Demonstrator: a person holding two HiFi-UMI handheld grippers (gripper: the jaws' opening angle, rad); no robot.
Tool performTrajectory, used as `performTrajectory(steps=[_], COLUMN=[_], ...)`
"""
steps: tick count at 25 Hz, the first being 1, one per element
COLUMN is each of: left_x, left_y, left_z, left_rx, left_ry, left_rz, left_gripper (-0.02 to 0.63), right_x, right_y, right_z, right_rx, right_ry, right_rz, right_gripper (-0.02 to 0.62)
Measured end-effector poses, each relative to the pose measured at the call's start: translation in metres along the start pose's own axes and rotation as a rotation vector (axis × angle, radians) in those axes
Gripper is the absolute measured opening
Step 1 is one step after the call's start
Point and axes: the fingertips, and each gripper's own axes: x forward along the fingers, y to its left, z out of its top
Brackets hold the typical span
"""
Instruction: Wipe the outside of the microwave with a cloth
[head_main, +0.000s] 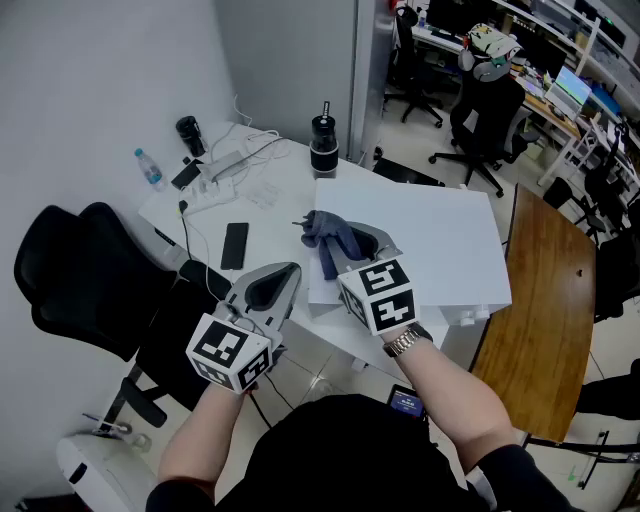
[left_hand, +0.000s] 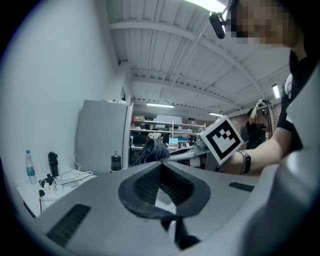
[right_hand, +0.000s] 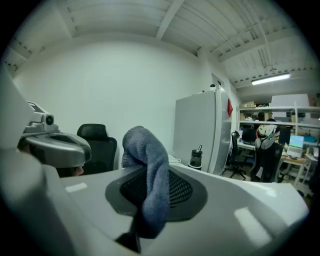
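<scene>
The white microwave (head_main: 430, 240) stands on a white table (head_main: 275, 205). A blue-grey cloth (head_main: 330, 238) hangs over the microwave's top left edge, and my right gripper (head_main: 345, 247) is shut on it. In the right gripper view the cloth (right_hand: 150, 170) bunches up between the jaws and droops down in front of them. My left gripper (head_main: 275, 287) is shut and holds nothing; it hovers lower left of the microwave, off the table's front edge. From the left gripper view, its closed jaws point toward the cloth (left_hand: 152, 150) and the right gripper's marker cube (left_hand: 222, 140).
On the table behind the microwave are a black bottle (head_main: 323, 145), a power strip with cables (head_main: 225, 170), a black phone (head_main: 235, 245) and a water bottle (head_main: 148, 167). A black chair (head_main: 80, 280) is at the left, a wooden table (head_main: 545, 320) at the right.
</scene>
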Motion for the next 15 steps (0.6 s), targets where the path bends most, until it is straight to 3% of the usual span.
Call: performTrajectory(steps=[8, 15], left_x=[0.003, 0.009], left_y=[0.042, 0.057], left_z=[-0.007, -0.017], left_rx=[-0.036, -0.055], left_ry=[0.003, 0.011], left_rz=[-0.001, -0.024], left_gripper=[0.005, 0.005], right_x=[0.058, 0.081], right_y=[0.001, 0.001], right_z=[-0.017, -0.038], right_rx=[-0.052, -0.189], right_ry=[0.137, 0.273], right_rz=[-0.017, -0.041], right_gripper=[0.072, 0.071])
